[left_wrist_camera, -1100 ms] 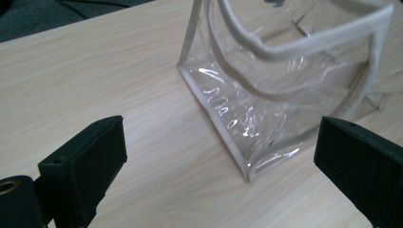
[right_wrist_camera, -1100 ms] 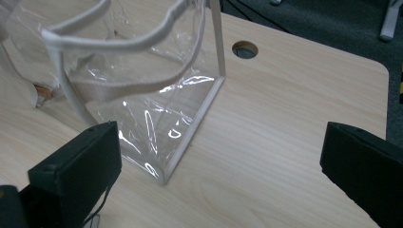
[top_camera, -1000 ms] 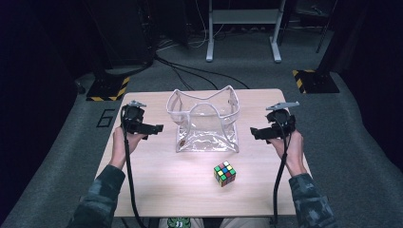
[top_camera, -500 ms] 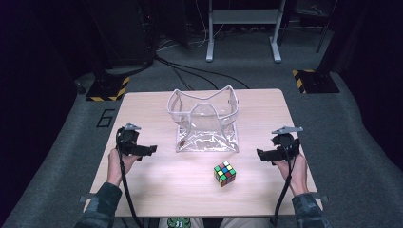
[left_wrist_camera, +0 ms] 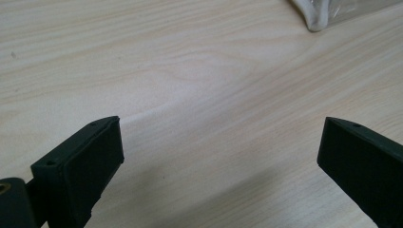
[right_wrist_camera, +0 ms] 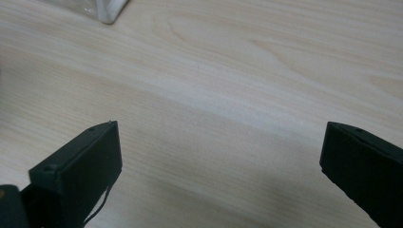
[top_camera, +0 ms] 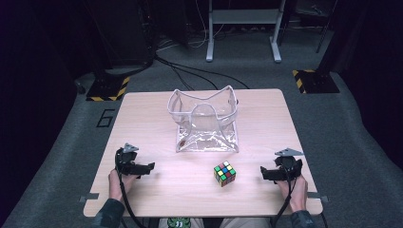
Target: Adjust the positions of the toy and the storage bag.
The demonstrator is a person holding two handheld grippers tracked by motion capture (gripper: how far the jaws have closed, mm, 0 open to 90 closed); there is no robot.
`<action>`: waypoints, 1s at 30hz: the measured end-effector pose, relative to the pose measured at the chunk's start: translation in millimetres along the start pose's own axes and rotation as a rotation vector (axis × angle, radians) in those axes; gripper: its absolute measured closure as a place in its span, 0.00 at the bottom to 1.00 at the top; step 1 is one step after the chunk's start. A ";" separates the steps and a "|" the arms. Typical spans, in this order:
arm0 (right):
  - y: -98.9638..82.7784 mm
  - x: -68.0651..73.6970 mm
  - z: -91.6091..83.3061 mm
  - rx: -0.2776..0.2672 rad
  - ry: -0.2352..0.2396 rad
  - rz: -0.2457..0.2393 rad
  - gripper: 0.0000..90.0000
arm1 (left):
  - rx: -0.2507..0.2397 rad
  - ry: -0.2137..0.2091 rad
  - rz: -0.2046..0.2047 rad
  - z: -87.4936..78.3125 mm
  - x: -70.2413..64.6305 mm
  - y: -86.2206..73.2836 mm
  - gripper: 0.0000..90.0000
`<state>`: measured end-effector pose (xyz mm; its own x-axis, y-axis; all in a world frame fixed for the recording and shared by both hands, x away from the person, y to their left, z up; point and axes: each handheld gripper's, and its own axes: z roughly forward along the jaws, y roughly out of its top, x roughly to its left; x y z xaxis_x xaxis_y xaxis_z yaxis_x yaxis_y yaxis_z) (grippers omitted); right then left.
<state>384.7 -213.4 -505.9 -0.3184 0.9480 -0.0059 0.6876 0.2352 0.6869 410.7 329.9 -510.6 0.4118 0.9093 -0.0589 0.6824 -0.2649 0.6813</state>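
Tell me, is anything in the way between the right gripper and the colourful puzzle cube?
Nothing visible is. In the high view the right gripper sits near the table's front edge, with bare wood between it and the puzzle cube. The clear plastic bag stands farther back, off that path. Its jaws are wide apart.

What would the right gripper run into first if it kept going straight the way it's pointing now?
Probably the puzzle cube. The right gripper, jaws open, points left across the table toward it, with bare wood between. Its own view suggests a slight aim toward the clear bag.
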 end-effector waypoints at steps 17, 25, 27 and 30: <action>-21.1 -6.6 11.8 -0.031 -0.019 0.026 0.00 | -0.053 0.065 0.004 9.7 -4.8 -20.8 0.01; -22.0 -5.2 12.0 -0.045 -0.026 0.035 0.00 | -0.054 0.082 -0.007 10.0 -6.7 -20.5 0.01; -22.4 -5.8 11.4 -0.041 -0.024 0.029 0.00 | -0.056 0.072 0.000 10.1 -7.0 -20.6 0.01; -22.5 -5.7 11.4 -0.043 -0.027 0.032 0.00 | -0.056 0.073 -0.003 10.1 -7.1 -20.5 0.01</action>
<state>378.5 -221.6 -529.6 -0.2786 0.9604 -0.0024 0.6686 0.1957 0.7174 399.8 325.6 -531.5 0.3632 0.9317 -0.0089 0.6479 -0.2457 0.7210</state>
